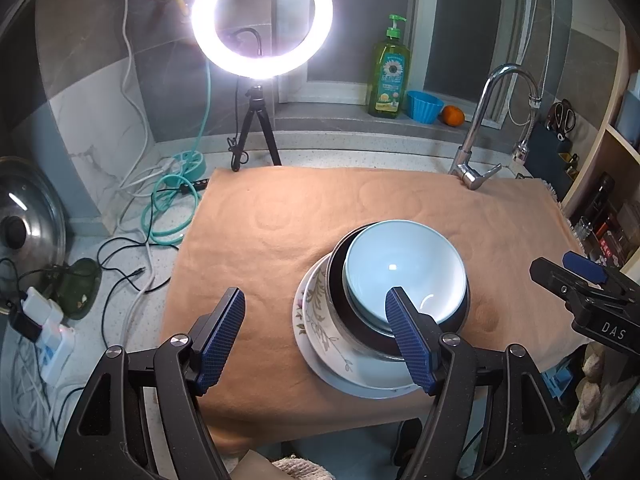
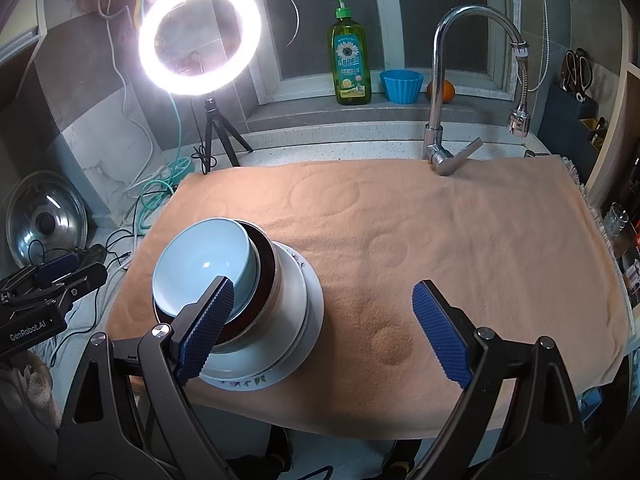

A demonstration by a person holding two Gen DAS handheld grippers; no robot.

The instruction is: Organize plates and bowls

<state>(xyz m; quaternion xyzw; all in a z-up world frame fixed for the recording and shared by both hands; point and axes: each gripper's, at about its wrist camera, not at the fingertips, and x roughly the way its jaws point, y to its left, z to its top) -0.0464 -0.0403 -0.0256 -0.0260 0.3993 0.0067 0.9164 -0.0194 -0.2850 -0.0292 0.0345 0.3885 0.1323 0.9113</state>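
Both grippers hang wide open, empty. The light blue bowl (image 1: pixel 404 270) tops the stack of plates (image 1: pixel 320 344) on the towel (image 1: pixel 280 216), between them: right of the left gripper (image 1: pixel 316 334), left of the right gripper (image 2: pixel 324 330), about equally near.

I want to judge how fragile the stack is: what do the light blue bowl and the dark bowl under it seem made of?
Light blue bowl: probably glazed ceramic, with a glossy highlight inside. Dark bowl: apparently glass or glazed ceramic, with a shiny rim and a base that looks clear.
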